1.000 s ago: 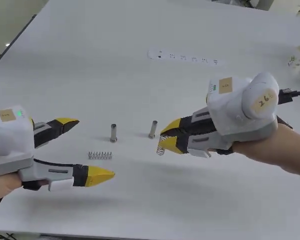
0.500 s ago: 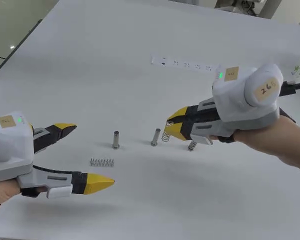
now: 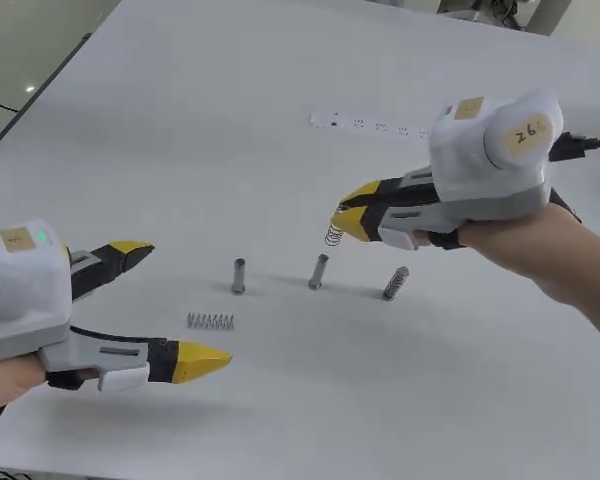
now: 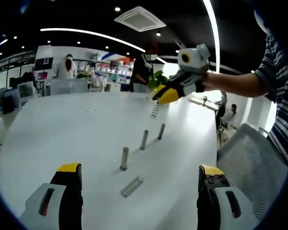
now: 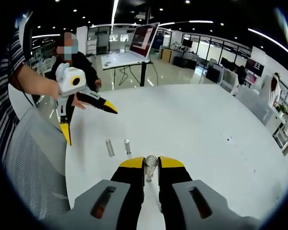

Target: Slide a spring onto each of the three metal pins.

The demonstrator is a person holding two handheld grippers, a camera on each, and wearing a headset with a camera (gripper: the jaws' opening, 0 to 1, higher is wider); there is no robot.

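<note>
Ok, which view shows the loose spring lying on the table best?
The head view: the loose spring lies side-on against the bare table, coils distinct. The left gripper view shows it close but at an angle; the right gripper view, small and distant.

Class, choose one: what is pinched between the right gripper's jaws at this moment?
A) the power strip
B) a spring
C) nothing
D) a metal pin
B: the right gripper is shut on a spring, which hangs from its yellow tips in the head view. The right gripper view shows the coil pinched between the two jaws.
</note>
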